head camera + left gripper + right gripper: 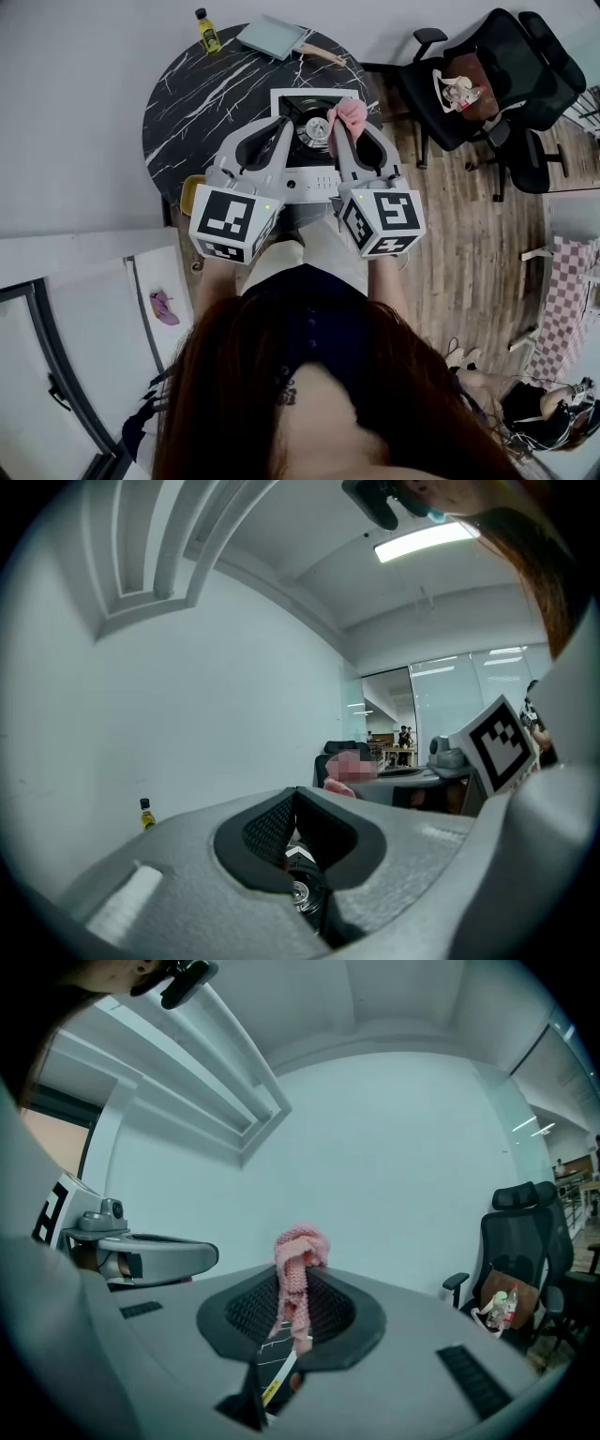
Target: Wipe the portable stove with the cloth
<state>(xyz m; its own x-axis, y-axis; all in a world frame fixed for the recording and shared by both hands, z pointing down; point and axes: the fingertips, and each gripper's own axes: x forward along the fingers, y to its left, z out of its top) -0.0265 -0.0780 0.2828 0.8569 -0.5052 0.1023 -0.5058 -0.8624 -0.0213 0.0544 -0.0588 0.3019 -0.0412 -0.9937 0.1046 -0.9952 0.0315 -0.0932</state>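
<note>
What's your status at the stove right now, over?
Left gripper shut, empty. Right gripper shut on pink cloth, over portable stove. Bottle at table's far edge, well clear.

A round black marble table (187, 103) is carrying a portable stove (300, 108) at its right, and a yellow bottle (207, 31) and grey board (272, 37) at its far edge.

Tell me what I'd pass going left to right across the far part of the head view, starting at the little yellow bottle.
The yellow bottle → teal board → pink cloth → black office chair.
</note>
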